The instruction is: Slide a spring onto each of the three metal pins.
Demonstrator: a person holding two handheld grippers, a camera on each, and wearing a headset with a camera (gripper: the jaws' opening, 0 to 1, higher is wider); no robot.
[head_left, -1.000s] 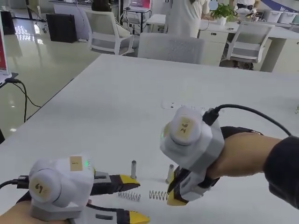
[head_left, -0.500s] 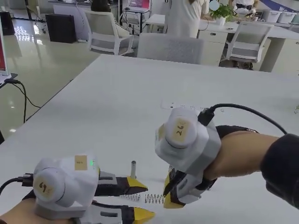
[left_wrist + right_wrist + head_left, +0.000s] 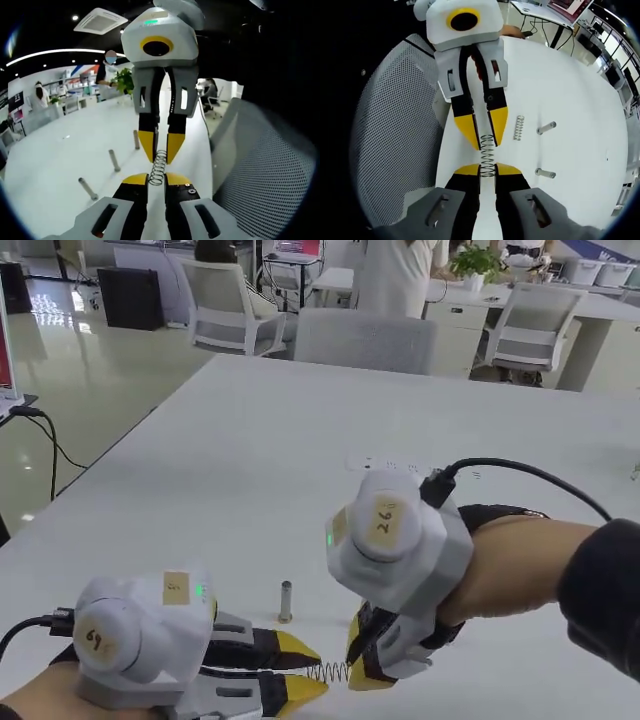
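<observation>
Right now the white table (image 3: 300, 440) spreads wide ahead of me, and a grey mesh chair (image 3: 390, 130) sits against its near edge, under my hands. My left gripper (image 3: 305, 670) and my right gripper (image 3: 358, 665) point nose to nose, low over that near edge. My right jaws are drawn together and clamped on one end of the spring (image 3: 157, 167). My left jaws sit close on either side of its other end, with a little gap between the yellow tips. Whether they actually pinch the coil, I cannot tell. The spring runs straight from one pair of tips to the other, so it bridges the two grippers. To one side three pins stand in a row on the table, apart from each other: the near pin (image 3: 87, 188), the middle pin (image 3: 114, 160) and the far pin (image 3: 136, 139), each bare. A second spring (image 3: 519, 127) lies flat on the table near the pins, clear of both grippers.
</observation>
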